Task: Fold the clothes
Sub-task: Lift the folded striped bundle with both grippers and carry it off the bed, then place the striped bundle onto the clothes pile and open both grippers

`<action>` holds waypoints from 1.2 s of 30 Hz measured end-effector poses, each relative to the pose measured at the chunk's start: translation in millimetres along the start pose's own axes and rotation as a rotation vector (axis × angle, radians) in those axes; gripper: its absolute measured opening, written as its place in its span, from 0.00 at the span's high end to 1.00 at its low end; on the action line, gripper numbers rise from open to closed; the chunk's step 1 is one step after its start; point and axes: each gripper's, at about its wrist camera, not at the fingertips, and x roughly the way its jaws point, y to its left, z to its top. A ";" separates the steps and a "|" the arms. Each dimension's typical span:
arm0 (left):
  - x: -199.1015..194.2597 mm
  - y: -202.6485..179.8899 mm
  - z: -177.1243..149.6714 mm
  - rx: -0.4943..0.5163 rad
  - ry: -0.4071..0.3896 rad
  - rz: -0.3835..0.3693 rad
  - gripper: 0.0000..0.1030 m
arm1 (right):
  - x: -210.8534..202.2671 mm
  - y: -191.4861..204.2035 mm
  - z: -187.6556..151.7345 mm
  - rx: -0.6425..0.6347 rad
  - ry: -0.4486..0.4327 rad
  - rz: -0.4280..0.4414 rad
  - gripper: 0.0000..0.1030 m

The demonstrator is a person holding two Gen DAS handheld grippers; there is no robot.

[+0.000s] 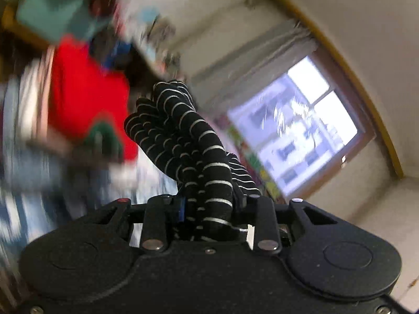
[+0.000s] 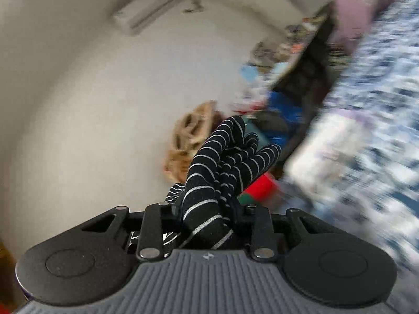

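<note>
- One striped garment point(image 1: 183, 141), black with thin white stripes
- Two grippers: left gripper point(image 1: 209, 204), right gripper point(image 2: 207, 209)
- One window point(image 1: 296, 128)
- One air conditioner point(image 2: 149, 6)
- One wicker basket point(image 2: 188, 144)

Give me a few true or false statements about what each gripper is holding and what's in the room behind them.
1. The left gripper is clamped on black cloth with thin white stripes. True.
2. The right gripper is open with nothing in it. False: it is shut on bunched striped cloth too.
3. A window shows in the left wrist view. True.
4. The wall unit in the right wrist view is bright red. False: it is white.
</note>
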 end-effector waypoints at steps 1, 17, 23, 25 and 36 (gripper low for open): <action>-0.1 -1.6 15.6 0.016 -0.031 0.001 0.72 | 18.2 2.4 6.7 -0.008 0.007 0.027 0.69; 76.8 164.4 88.1 -0.208 -0.072 0.205 0.67 | 241.2 -111.2 14.0 0.160 0.170 -0.079 0.68; 76.0 154.6 93.0 -0.160 -0.061 0.212 0.64 | 237.0 -100.1 12.3 0.087 0.160 -0.121 0.64; 68.8 148.6 96.2 -0.147 -0.068 0.207 0.52 | 230.3 -85.7 16.7 0.040 0.154 -0.157 0.59; 24.2 54.5 81.5 0.268 -0.040 0.397 0.12 | 160.2 4.1 33.3 -0.280 0.161 -0.372 0.16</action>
